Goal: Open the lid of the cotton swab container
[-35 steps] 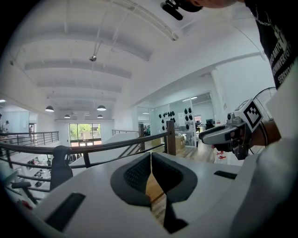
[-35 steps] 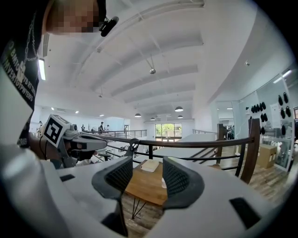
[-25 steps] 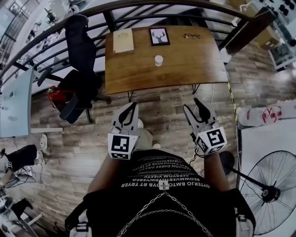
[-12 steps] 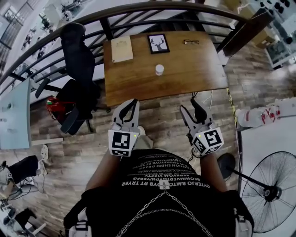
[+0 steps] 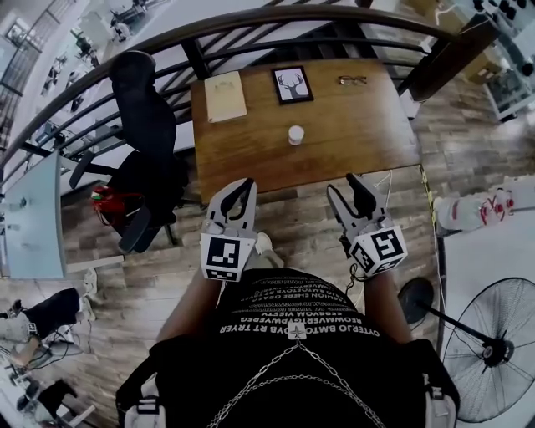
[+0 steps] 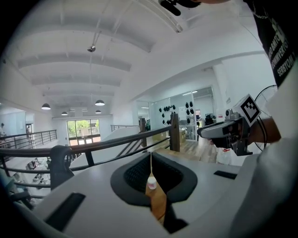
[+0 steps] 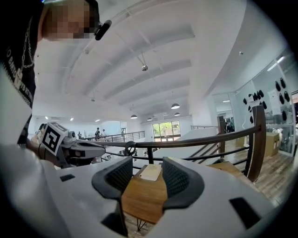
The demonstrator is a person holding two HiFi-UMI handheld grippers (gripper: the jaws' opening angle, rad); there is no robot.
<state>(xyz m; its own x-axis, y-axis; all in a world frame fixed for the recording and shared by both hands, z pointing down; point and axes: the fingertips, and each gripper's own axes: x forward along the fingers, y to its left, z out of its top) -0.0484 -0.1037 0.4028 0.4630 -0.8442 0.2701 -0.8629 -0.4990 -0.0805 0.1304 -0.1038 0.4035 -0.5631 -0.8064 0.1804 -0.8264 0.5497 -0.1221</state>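
Observation:
The cotton swab container (image 5: 296,134) is a small white lidded tub standing upright near the middle of the wooden table (image 5: 351,134). It also shows small between the left jaws, as the container (image 6: 151,183). Both grippers hang in the air short of the table's near edge, apart from the tub. My left gripper (image 5: 244,185) has its jaws shut with nothing in them, the tips of the left gripper (image 6: 150,160) meeting. My right gripper (image 5: 349,191) stands open and empty; in its own view the right gripper (image 7: 142,176) frames the tabletop.
On the table's far side lie a pale notebook (image 5: 225,94), a framed deer picture (image 5: 292,84) and a pair of glasses (image 5: 352,80). A black office chair (image 5: 142,100) stands left of the table, a curved railing (image 5: 251,21) runs behind it, and a floor fan (image 5: 493,351) is at lower right.
The table has drawn nearer in the head view. Both grippers have come forward to its near edge. Neither pair of jaws has changed.

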